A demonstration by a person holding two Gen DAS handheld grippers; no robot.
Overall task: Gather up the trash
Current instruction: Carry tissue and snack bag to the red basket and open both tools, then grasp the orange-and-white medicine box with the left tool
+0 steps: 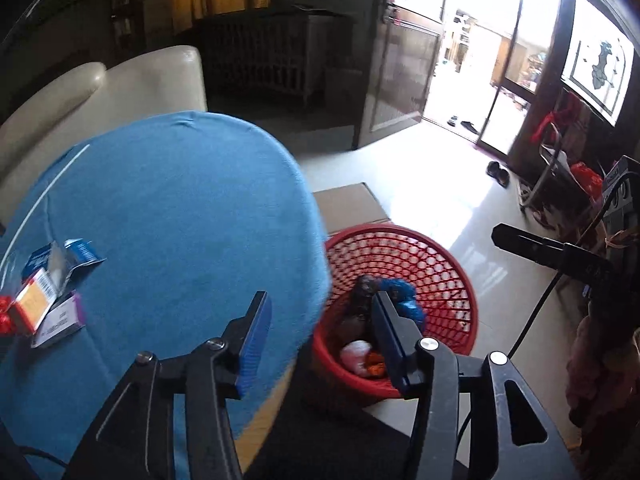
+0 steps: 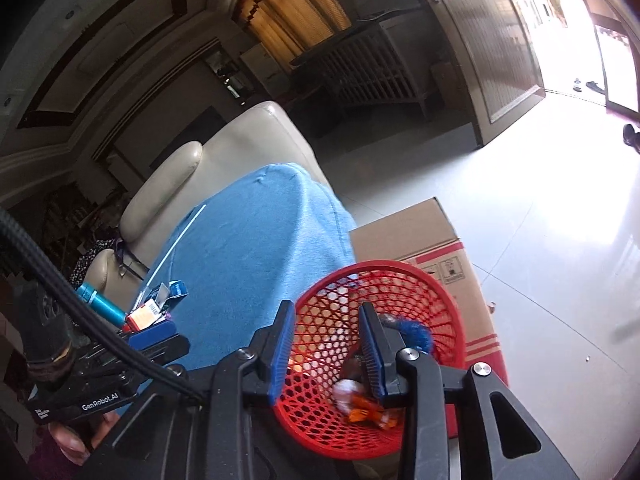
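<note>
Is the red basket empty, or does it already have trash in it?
Not empty. The red basket holds several pieces near its bottom: a blue crumpled piece, a white wad and an orange wrapper.

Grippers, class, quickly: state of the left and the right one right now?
Left gripper: open, nothing between its pads, over the red basket.
Right gripper: open, holding nothing, also above the basket.
</note>
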